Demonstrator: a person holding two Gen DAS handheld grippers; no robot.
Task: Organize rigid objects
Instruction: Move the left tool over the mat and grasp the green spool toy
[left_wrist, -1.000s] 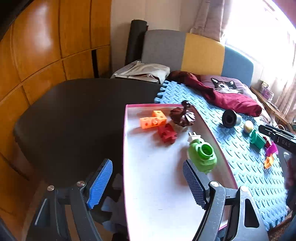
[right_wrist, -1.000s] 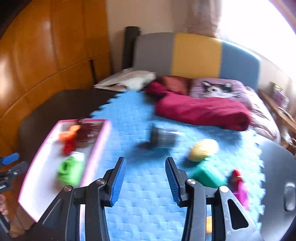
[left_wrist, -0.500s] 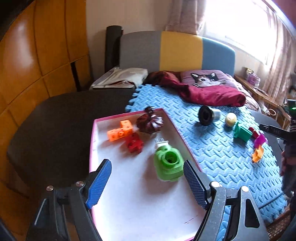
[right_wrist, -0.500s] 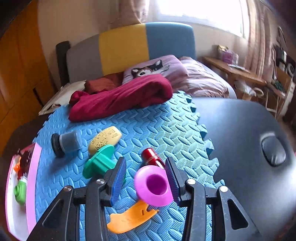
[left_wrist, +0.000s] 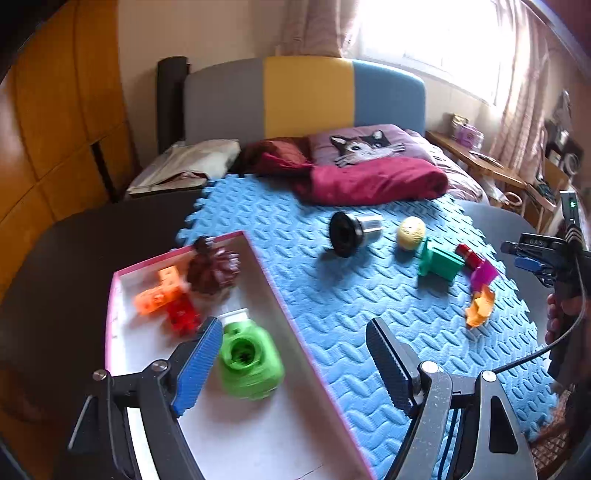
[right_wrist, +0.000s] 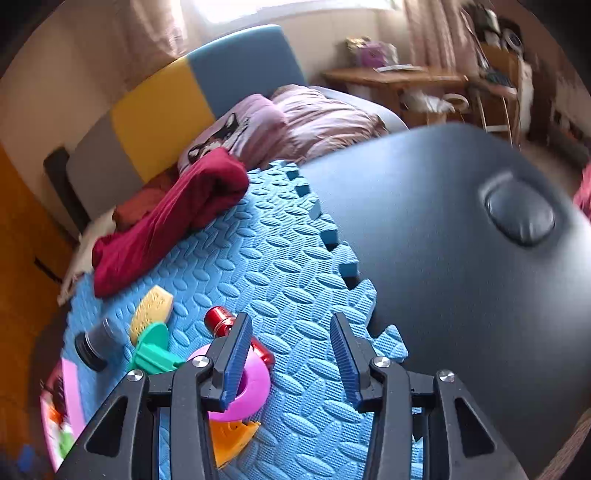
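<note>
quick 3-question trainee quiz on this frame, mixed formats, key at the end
1. True or false: the green plastic toy camera lies inside the pink-rimmed white tray.
2. Which thing lies nearest the magenta plastic cup on the blue foam mat? A) the orange flat plastic piece B) the black-rimmed metal strainer C) the yellow textured oval block
3. Fill in: the jaws of the right hand-held gripper are ____, with nothing between them.

Key: 1 true; 2 A; 3 open

no text legible anywhere, markings blurred
</note>
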